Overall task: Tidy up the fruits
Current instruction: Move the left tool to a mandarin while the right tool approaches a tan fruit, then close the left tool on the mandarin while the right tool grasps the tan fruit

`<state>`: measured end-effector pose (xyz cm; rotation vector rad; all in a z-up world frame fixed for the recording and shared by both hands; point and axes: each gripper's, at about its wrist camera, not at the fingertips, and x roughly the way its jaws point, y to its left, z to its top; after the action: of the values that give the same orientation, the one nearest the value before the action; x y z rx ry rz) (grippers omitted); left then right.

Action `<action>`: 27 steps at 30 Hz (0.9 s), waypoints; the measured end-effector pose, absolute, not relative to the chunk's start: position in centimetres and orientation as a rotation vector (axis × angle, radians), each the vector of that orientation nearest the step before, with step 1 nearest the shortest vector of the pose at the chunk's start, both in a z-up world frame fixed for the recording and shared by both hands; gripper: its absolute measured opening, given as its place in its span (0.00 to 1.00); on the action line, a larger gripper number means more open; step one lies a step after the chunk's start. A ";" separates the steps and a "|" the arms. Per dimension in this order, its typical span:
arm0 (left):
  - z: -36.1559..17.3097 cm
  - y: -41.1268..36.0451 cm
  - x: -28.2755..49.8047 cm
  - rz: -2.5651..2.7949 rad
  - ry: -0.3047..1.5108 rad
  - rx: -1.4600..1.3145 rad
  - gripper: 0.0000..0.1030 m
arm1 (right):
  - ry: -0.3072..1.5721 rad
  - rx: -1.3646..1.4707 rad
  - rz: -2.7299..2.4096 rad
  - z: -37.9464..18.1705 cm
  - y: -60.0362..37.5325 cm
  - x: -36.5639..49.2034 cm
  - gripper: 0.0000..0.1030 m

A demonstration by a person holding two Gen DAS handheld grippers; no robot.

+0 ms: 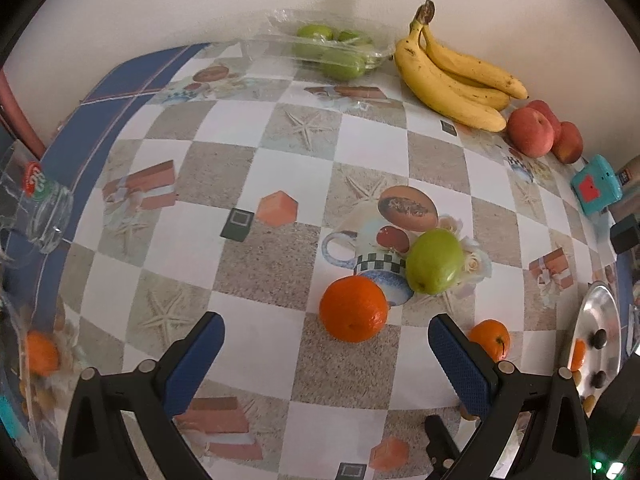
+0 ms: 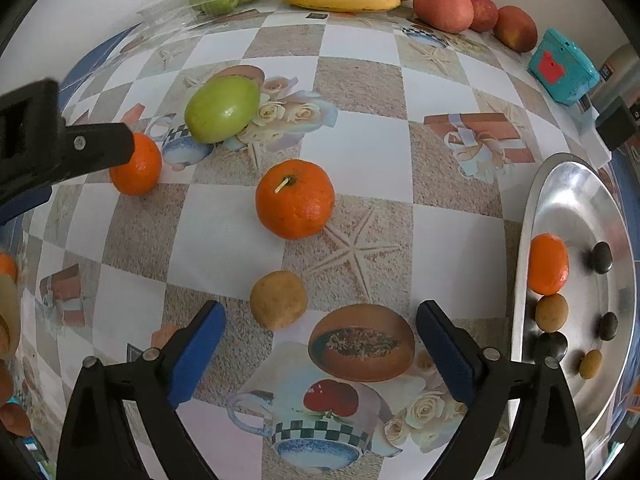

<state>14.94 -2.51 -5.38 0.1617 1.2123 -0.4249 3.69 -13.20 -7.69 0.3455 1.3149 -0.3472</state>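
While both jaws gape empty, the left hand-held gripper faces an orange mid-surface; the right hand-held gripper hovers beside the metal tray's rim.

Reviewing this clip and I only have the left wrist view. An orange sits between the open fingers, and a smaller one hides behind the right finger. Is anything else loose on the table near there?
Observer: Yes. In the right wrist view a small tan round fruit lies on the tablecloth, just ahead of the right gripper.
Operator: Is the right gripper holding anything?
Observer: No, its jaws stand open and empty.
Operator: I can barely see the metal tray. What is in it?
Observer: The silver tray holds one orange, two small tan fruits and three small dark ones.
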 end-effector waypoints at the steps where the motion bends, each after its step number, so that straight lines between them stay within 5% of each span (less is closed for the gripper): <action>1: -5.6 -2.6 15.1 -0.427 1.216 0.161 1.00 | 1.314 0.347 -0.348 -7.8 -13.1 3.8 0.98; 19: -7.0 -2.5 16.6 -0.443 1.254 0.124 1.00 | 1.268 0.382 -0.404 -8.2 -12.5 3.1 0.98; 27: -6.7 -3.0 16.2 -0.491 1.247 0.105 0.92 | 1.260 0.374 -0.361 -6.9 -12.1 3.4 0.59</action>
<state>16.23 -3.00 -6.72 0.1052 1.2475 -0.4905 3.42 -12.12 -6.90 0.3737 1.2603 -0.3606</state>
